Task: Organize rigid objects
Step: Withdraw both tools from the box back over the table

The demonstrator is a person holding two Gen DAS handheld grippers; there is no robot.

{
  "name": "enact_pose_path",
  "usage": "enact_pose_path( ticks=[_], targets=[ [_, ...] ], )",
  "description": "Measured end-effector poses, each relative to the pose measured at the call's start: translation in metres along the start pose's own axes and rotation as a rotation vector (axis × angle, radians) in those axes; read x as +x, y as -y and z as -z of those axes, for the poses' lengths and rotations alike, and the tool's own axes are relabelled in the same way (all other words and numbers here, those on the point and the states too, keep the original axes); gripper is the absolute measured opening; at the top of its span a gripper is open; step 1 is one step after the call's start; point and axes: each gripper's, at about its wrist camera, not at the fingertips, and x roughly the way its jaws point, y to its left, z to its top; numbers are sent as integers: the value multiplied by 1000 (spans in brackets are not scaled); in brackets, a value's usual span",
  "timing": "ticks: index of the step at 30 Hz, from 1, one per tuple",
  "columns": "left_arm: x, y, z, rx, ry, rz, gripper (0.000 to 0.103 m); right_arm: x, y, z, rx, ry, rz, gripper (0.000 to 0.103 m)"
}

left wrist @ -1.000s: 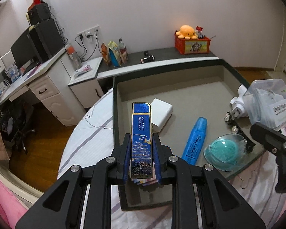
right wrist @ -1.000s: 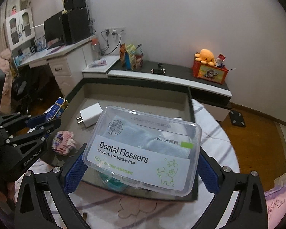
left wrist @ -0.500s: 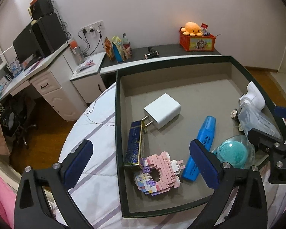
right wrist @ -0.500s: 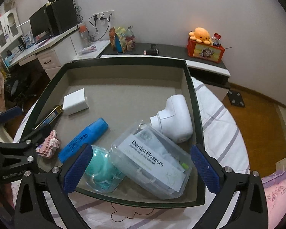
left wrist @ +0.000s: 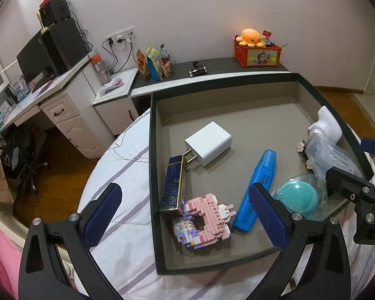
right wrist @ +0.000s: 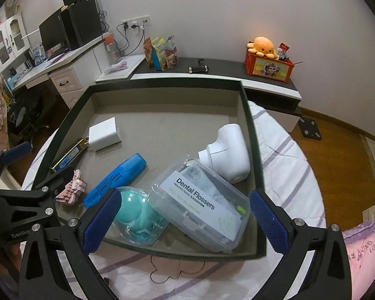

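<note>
Your left gripper [left wrist: 185, 215] spread, empty, above tray [left wrist: 153, 175]. Blue box [left wrist: 173, 185] lower centre, on edge along left wall, long axis pointing away. Your right gripper [right wrist: 182, 221] spread, over flosser case [right wrist: 200, 205].

I read "Dental Flossers – HEALTHY TEETH" on the clear flosser box [right wrist: 200, 205], "POINT LINER" on the blue highlighter [right wrist: 115, 180], and the partial mark "GenRo" on the left tool [right wrist: 20, 235]; other print is illegible.

White wall [left wrist: 187, 12], wooden floor [right wrist: 337, 155], white desk [left wrist: 50, 100] with a monitor [left wrist: 32, 60], low dark shelf [left wrist: 225, 68]
</note>
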Motion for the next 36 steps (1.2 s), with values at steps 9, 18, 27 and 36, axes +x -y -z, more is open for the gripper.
enact_pose_path(
  ticks=[9,18,27,36],
  targets=[
    [-69,-4,18,-19,95,-4,102,-72,-6,24,0,99,4,103],
    [-150,-1,60,-31,200,-32,103,-139,-8,69,12,172,14,103],
    [-204,3,111,-68,252,-79,103,-193,-13,122,0,237,3,103],
    [-219,15,136,-68,263,-62,103,-204,-27,149,-22,237,-8,103]
  ],
)
